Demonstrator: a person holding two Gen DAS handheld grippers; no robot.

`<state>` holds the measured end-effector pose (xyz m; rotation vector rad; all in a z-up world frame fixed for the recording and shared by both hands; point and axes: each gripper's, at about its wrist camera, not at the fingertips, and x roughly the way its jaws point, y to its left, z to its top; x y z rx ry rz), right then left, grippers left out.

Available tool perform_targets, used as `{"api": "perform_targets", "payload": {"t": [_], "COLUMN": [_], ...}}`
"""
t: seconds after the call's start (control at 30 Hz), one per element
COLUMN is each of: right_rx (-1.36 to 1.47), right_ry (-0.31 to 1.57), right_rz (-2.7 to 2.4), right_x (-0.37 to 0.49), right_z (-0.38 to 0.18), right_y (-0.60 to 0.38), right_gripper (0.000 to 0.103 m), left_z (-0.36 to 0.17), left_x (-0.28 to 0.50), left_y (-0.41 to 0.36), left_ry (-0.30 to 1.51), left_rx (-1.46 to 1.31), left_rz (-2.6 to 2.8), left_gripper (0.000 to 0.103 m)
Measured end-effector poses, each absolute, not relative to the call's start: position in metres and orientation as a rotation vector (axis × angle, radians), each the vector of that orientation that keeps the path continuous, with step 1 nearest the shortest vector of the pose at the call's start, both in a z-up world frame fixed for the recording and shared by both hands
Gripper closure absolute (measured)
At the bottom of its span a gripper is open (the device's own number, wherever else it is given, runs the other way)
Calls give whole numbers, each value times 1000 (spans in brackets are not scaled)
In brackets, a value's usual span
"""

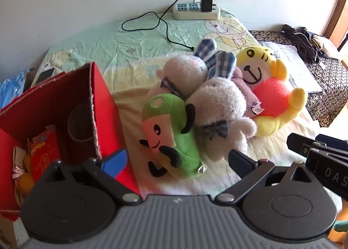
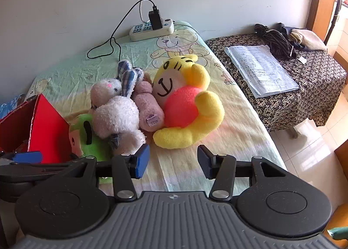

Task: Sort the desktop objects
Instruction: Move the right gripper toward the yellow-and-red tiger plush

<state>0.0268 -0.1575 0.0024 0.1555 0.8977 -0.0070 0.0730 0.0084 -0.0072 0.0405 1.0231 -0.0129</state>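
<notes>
A pile of plush toys lies on the bed sheet: a green toy with a pink face, two white rabbits with blue plaid ears, a pink toy, and a yellow tiger hugging a red ball. A red cardboard box stands open at the left with items inside. My left gripper is open, just in front of the green toy. My right gripper is open, empty, just short of the yellow tiger.
A white power strip with a black charger and trailing cable lies near the wall. To the right stands a low table under a patterned cloth, bearing papers and folded clothes. Tiled floor lies beyond the bed's right edge.
</notes>
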Motion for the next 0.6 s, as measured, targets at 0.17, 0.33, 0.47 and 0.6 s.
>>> {"api": "perform_targets", "payload": {"t": [0.17,0.33,0.47,0.6], "right_rx": [128,117,108,90], "right_ry": [923,924,934,941], "right_rz": [77,159,205,247], "right_x": [40,50,59,64], "right_z": [-1,0,-4,-5], "right_y": [-169,-186,-197,-205], "right_gripper": [52,52,52,52], "left_z": [-11,-13,-16,-18], "left_x": [76,79,79,80], "left_y": [-4,-15,-23,-28], "left_ry": [1038,1060,1058,1064], "left_rx": [48,-14,-52,-88], "left_rz": [58,111,162,195], "left_gripper": [3,3,3,3]}}
